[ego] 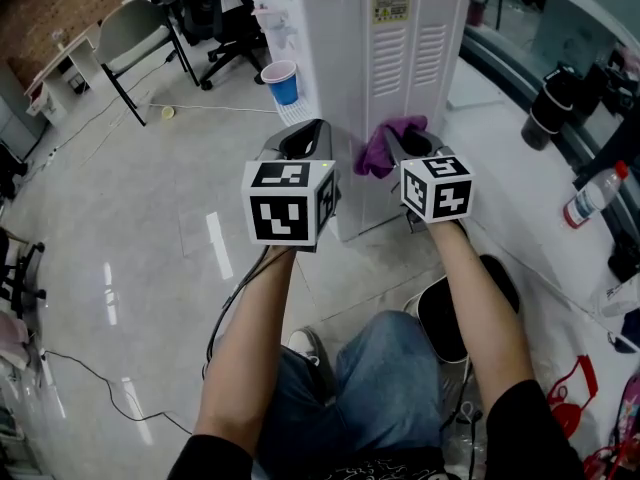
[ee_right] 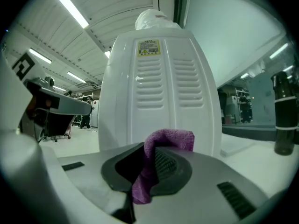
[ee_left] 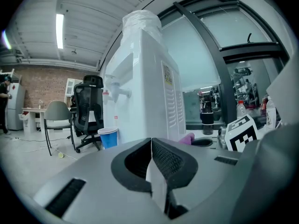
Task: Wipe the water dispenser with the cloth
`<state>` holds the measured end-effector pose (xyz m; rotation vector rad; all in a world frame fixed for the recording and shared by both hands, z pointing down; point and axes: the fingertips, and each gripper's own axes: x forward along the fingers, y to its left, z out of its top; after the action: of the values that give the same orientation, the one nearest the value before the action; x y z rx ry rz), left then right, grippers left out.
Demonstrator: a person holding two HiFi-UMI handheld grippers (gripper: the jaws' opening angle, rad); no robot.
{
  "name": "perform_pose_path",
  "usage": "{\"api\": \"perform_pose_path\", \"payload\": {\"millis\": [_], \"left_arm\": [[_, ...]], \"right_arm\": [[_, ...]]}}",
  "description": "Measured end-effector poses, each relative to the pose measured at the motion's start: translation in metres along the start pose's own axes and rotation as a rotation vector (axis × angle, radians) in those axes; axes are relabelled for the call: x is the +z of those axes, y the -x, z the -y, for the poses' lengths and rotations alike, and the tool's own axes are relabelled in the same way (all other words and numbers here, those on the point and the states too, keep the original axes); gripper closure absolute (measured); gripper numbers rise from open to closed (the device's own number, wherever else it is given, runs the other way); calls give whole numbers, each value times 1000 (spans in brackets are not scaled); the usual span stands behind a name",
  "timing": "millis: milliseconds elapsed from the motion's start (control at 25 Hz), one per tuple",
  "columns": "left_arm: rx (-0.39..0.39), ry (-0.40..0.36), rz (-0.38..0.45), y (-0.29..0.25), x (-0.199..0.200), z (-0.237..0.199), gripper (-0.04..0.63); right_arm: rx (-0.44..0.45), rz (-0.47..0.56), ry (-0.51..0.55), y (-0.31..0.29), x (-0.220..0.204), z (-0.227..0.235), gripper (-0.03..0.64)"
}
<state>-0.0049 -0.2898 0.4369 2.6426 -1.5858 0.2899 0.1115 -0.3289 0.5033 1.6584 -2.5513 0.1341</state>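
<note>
The white water dispenser (ego: 385,78) stands on the floor ahead, its louvred back panel (ee_right: 161,87) facing me. A purple cloth (ego: 385,143) is pinched in my right gripper (ego: 392,148), which is shut on it just short of the panel's lower part; the cloth (ee_right: 156,160) folds over the jaws in the right gripper view. My left gripper (ego: 308,140) hovers beside the dispenser's left corner, jaws shut together with nothing in them (ee_left: 150,164). The dispenser's tap side (ee_left: 117,92) shows in the left gripper view.
A blue paper cup (ego: 282,81) sits at the dispenser's tap side. Office chairs (ego: 215,13) stand behind on the left. A ledge on the right carries a black flask (ego: 548,108) and a plastic bottle (ego: 595,196). A black bin (ego: 455,313) is by my right leg.
</note>
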Motion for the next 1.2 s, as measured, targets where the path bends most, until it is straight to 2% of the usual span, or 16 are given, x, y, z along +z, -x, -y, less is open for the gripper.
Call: {"api": "perform_pose_path", "payload": {"millis": [600, 880, 1040, 1200], "left_arm": [[3, -26, -35, -4, -12, 0, 568], [6, -40, -39, -3, -10, -1, 568], [9, -34, -34, -2, -8, -1, 568], [12, 2, -19, -3, -1, -4, 568]], "right_arm": [[-41, -134, -166, -16, -128, 4, 584], [-54, -237, -189, -21, -186, 7, 584], [-53, -235, -178, -17, -185, 8, 584], [-33, -152, -129, -10, -138, 3, 584]]}}
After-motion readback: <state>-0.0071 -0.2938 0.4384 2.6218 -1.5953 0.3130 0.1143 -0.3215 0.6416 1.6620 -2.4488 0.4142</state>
